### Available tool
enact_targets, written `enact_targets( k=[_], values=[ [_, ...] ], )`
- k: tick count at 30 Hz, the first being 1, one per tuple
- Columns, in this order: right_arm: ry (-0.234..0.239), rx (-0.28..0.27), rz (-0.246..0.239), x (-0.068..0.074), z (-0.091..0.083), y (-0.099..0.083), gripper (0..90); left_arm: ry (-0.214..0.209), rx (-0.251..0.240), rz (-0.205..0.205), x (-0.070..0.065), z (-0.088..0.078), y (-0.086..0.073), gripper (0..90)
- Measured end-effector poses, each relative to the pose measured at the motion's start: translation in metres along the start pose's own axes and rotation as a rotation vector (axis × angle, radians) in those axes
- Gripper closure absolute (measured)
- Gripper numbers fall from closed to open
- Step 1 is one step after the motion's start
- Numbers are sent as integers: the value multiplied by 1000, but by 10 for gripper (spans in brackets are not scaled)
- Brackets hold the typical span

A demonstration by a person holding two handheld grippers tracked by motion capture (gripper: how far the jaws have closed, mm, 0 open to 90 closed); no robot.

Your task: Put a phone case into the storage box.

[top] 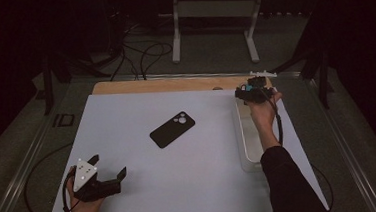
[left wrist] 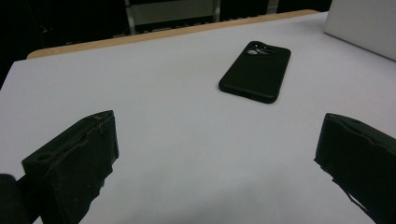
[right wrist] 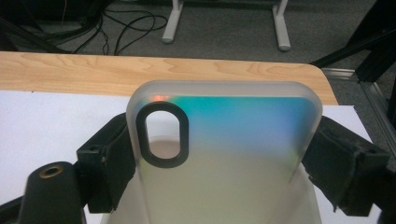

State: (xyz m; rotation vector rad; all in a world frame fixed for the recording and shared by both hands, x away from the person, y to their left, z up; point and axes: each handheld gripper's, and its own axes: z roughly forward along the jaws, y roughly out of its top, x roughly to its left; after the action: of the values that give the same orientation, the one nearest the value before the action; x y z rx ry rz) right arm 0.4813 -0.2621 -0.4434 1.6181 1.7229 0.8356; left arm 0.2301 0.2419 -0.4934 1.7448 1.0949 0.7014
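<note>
Right gripper (right wrist: 224,154), far right of the table, jaws wide and pressed on both edges of a translucent phone case (right wrist: 224,140), holding it above a clear bin (top: 248,142). Left gripper (top: 109,167), near left, gapes empty. Black phone (top: 172,129) lies mid-table, on the white mat (top: 131,190).

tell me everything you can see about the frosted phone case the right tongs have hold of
The frosted case is translucent, plastic-looking, with rounded corners and a blue-green iridescent sheen across its upper part. A black-rimmed oval camera cutout sits near one upper corner. The right tongs clamp it by its two long edges, one black pad on each side, so it points away over the far right of the white mat toward the wooden table edge.
</note>
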Motion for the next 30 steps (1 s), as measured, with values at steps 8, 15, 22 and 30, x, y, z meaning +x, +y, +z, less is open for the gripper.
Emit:
enact_targets(
  k=[8,15,22,30],
  values=[
    [22,-9,1,-2,0,1,126,0,-1,-1,0,0,0,0],
    [41,-39,0,-5,-6,3,84,3,0,3,0,0,0,0],
    [49,-87,-5,-9,-19,9,84,3,0,3,0,0,0,0],
    [70,-112,-1,-15,-35,12,85,5,0,1,0,0,0,0]
  ],
)
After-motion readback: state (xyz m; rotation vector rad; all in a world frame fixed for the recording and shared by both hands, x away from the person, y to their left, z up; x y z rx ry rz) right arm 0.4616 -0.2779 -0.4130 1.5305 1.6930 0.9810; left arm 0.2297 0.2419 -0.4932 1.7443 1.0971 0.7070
